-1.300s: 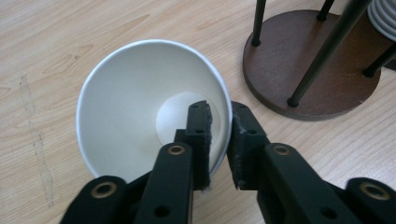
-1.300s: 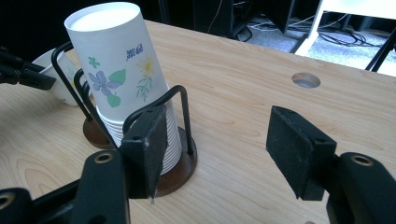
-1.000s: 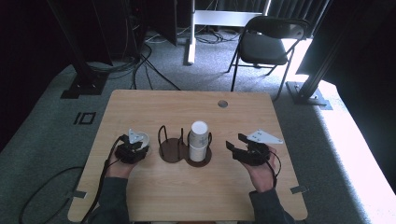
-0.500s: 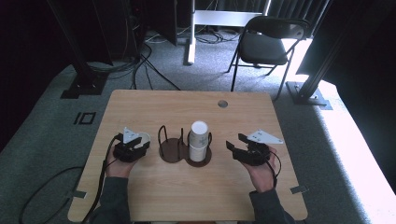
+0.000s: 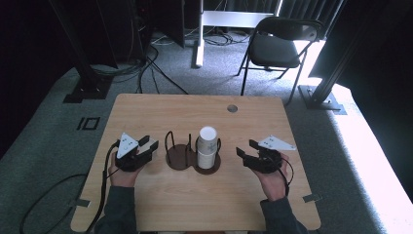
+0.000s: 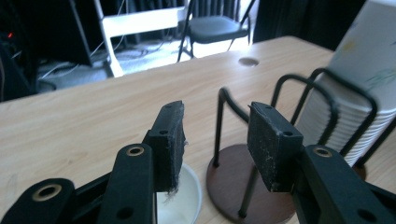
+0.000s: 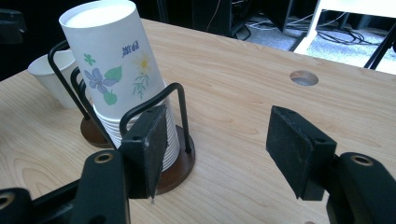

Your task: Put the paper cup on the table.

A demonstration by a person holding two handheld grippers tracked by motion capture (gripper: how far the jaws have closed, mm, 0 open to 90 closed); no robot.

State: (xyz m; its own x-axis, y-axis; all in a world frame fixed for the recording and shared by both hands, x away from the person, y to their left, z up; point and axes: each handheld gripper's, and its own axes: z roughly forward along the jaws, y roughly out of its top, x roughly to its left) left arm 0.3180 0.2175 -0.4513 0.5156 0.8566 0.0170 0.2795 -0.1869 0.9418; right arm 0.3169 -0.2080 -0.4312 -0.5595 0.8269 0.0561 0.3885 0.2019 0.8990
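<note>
In front of me a stack of white paper cups [image 5: 207,146] stands upside down in the right ring of a dark wire holder [image 5: 193,157] with two round brown bases. The top cup has printed flowers and leaves. The left ring [image 5: 177,148] of the holder is empty. One single white cup [image 7: 52,82] stands upright on the tabletop [image 5: 204,204], just beside this ring.

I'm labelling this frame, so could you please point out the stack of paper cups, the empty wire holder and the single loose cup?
stack of paper cups [image 7: 116,51], right gripper view, printed side.
empty wire holder [image 5: 178,158], high view, round base.
loose cup [image 7: 51,77], right gripper view, side wall.
</note>
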